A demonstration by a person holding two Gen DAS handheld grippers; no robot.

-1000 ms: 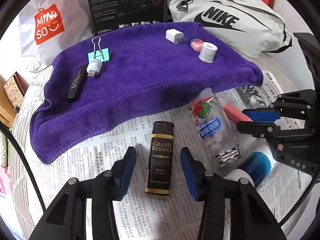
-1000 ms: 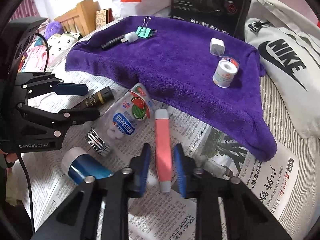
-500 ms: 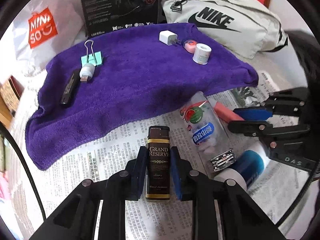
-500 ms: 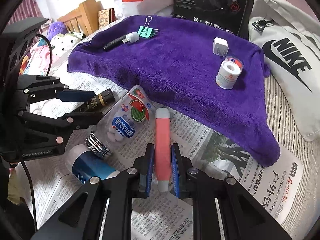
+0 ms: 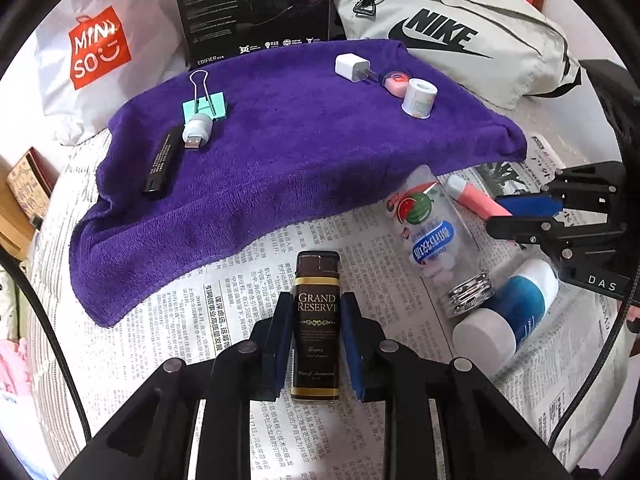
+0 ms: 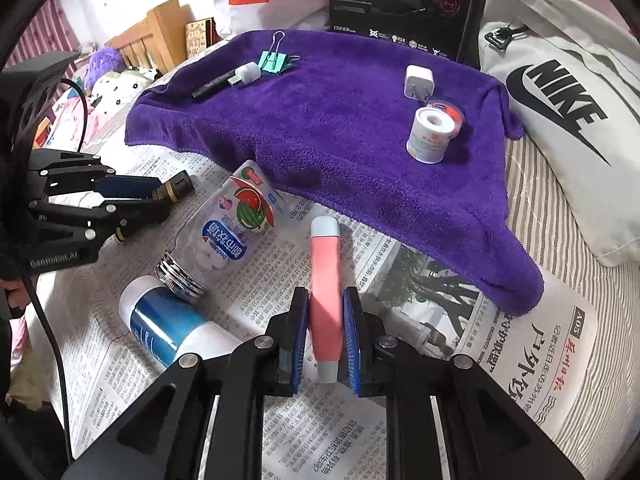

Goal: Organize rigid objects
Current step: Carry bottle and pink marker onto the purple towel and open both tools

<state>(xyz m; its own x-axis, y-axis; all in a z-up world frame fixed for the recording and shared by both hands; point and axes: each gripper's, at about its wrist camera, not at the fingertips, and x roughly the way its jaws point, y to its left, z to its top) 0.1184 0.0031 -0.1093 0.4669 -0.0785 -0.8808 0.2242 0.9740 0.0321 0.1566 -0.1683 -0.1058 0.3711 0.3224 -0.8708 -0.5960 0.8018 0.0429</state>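
My left gripper [image 5: 316,320] is shut on a dark brown "Grand Reserve" lighter [image 5: 317,312] that lies on the newspaper [image 5: 224,320]. The blue pads press its two long sides. My right gripper [image 6: 326,320] is shut on a pink tube with pale blue ends [image 6: 326,296], also low over the newspaper [image 6: 280,280]. Between the two lie a clear candy bottle [image 5: 434,240] and a blue and white bottle [image 5: 508,312]. A purple towel [image 5: 300,152] behind them carries a binder clip [image 5: 204,102], a USB plug, a black stick, a white charger [image 5: 350,66] and a tape roll [image 5: 418,98].
A black box [image 5: 256,8], a white Miniso bag [image 5: 96,48] and a grey Nike bag [image 5: 460,32] stand behind the towel. Wooden furniture [image 6: 156,36] and soft toys sit at the far left of the right wrist view. Striped bedding [image 6: 552,216] lies under the newspaper.
The left gripper's jaws came together onto the lighter's sides. The right gripper's jaws narrowed onto the pink tube. Neither hand shifted much.
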